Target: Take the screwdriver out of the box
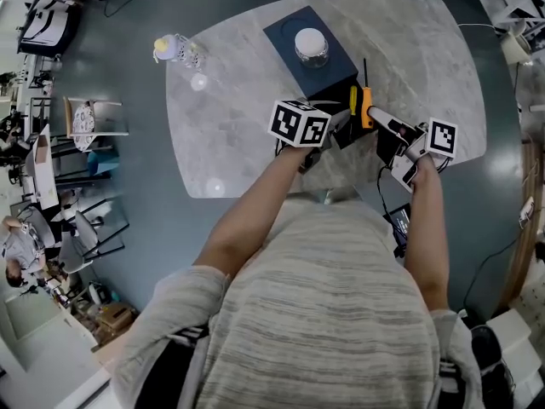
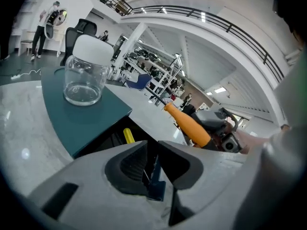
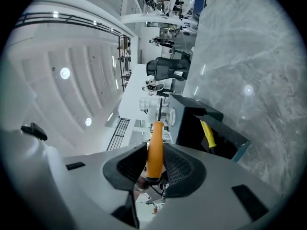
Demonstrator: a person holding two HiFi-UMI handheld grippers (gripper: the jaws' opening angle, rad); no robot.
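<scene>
Screwdriver point(image 3: 154, 147) clamped by its orange handle in my right gripper point(image 3: 154, 164), clear of the box point(image 1: 330, 79); left gripper point(image 2: 152, 164) pinches the box's blue edge, probably steadying it.

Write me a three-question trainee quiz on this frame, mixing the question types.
1. True or false: the right hand-held gripper holds the orange-handled screwdriver.
2. What stands on top of the box? A) a jar B) a mug C) a bowl
3. Fill in: a ___-handled tool lies inside the open box.
Key: 1 true; 2 A; 3 yellow.
</scene>
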